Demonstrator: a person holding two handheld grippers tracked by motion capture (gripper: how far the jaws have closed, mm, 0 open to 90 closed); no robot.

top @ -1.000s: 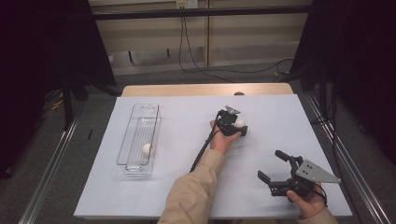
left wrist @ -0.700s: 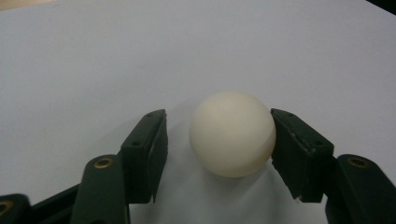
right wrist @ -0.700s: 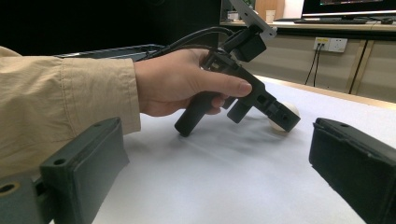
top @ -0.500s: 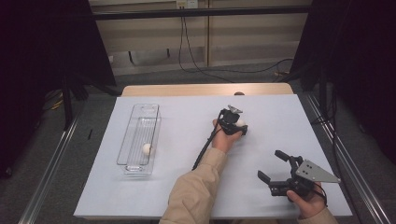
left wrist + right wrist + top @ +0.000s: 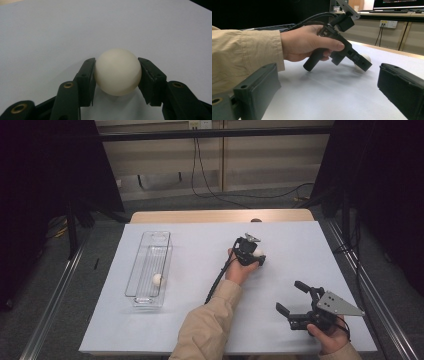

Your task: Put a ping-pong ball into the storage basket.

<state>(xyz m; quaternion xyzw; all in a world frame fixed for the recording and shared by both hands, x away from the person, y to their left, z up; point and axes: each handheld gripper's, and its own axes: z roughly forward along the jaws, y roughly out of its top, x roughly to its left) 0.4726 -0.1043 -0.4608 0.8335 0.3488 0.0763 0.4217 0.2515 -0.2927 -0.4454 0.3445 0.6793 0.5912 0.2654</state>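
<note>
Left gripper [image 5: 116, 82] has just been closing and now clamps the white ball [image 5: 117, 72]: pads pressing on both sides at about the equator, ball resting on the table [image 5: 200, 250]. In the high view the left gripper [image 5: 254, 256] sits well to the right of the clear tray [image 5: 142, 296], ball [image 5: 258, 253] just poking out at its tip. The right gripper view shows that ball [image 5: 365, 59] beyond the jaw tips.

Right gripper [image 5: 294, 301] is wide open, nothing between the jaws, parked near the table's front edge, far right of the tray.

Handling guess: looks like a ping-pong-type ball — light, smooth, hard thin shell. Round and slick, so it will squirt out if the pads sit off-centre. Current hold across the widest part is the right one. Only light squeeze needed; heavy force could dent it. It will roll on release, so set it down inside the tray, not on the open table.

Count:
- white balls: 2 — one in the left gripper, a second ball [image 5: 157, 279] lying inside the tray towards its near end
- tray: 1, long, clear, ribbed floor
- grippers: 2
</note>
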